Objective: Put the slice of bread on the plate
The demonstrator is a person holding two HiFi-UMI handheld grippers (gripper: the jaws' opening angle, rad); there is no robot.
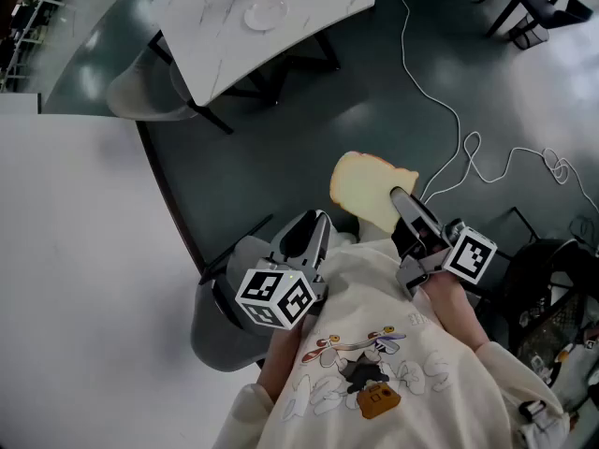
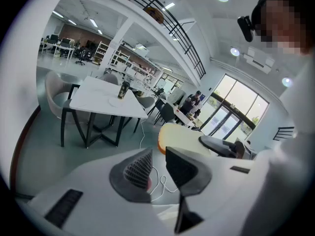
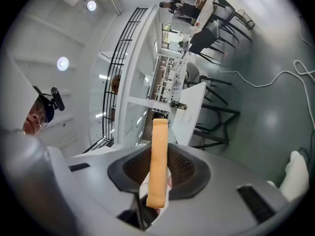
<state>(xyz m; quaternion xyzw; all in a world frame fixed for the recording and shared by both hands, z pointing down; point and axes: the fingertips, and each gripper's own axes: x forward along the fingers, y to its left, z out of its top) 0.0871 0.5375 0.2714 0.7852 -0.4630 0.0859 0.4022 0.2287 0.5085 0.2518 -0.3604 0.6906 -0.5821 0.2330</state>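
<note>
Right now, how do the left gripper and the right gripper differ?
The right gripper is clamped on the slice of bread, which sticks out ahead of it; the left gripper holds nothing. The right gripper's jaws press the slice from both sides; the left gripper's jaws stand slightly apart, with only floor between them. Both are close to the person's shirt, far from the table with the plate.

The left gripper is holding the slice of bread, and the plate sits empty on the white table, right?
No: the right gripper holds the slice of bread, edge-on between its jaws in the right gripper view. The plate does sit empty on the white table.
</note>
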